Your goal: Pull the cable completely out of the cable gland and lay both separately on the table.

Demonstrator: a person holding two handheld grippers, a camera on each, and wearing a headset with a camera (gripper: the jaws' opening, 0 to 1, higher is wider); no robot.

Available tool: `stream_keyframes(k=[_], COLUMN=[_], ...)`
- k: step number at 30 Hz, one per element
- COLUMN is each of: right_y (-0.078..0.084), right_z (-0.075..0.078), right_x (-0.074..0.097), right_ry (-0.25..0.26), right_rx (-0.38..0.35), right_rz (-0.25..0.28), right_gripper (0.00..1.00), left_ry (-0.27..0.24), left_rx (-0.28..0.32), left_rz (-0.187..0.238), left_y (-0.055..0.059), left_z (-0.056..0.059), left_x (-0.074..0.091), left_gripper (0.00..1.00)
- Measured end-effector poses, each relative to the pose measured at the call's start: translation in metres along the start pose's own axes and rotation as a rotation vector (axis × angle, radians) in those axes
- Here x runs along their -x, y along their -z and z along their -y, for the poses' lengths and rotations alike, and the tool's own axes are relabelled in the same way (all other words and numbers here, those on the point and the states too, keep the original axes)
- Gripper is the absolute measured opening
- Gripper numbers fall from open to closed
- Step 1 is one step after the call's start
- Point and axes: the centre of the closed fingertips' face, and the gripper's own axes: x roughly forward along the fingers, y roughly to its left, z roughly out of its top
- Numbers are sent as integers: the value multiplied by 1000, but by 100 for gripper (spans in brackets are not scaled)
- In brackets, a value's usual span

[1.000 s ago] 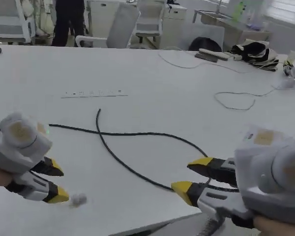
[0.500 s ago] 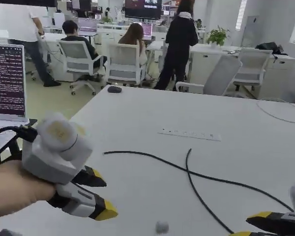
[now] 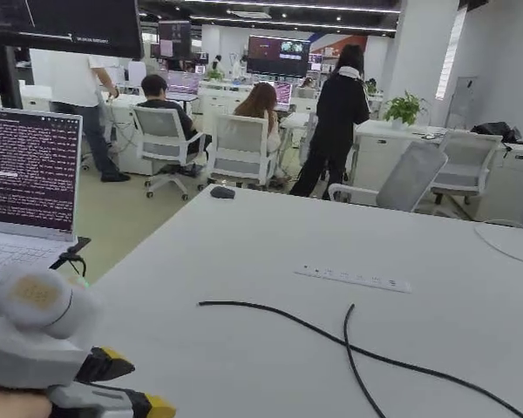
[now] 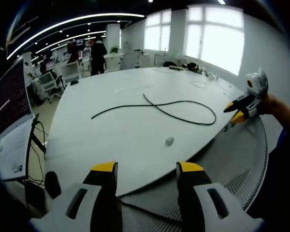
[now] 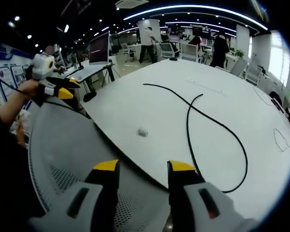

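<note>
The black cable lies in a loose crossed loop on the white table, free of the gland. In the left gripper view, the small grey cable gland rests alone on the table, nearer the edge than the cable. The right gripper view shows the same gland and cable apart. My left gripper is open and holds nothing; it also sits at the head view's lower left. My right gripper is open and holds nothing, back from the table edge, over grey mesh.
A white power strip lies beyond the cable. An open laptop stands at the left. A grey mesh chair back runs along the table's near edge. People and office chairs are far behind the table.
The head camera has swung left and up, so the right gripper and the gland have passed out of its picture. The left gripper stays open at the lower left.
</note>
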Motion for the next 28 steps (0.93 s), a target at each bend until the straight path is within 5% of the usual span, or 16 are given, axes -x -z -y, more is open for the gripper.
stream_keyframes(k=[4, 7, 28], right_y=[8, 5, 8], right_z=[-7, -8, -15], right_x=[-5, -5, -15], right_ry=[4, 15, -1], right_rx=[-67, -84, -102], right_rz=[-5, 13, -11], right_gripper=[48, 48, 49], left_ry=[-15, -18, -4], left_rx=[33, 7, -20], left_rz=[37, 4, -7], left_y=[-2, 6, 10], left_z=[-2, -2, 4], left_x=[5, 2, 3], left_gripper=[50, 52, 60])
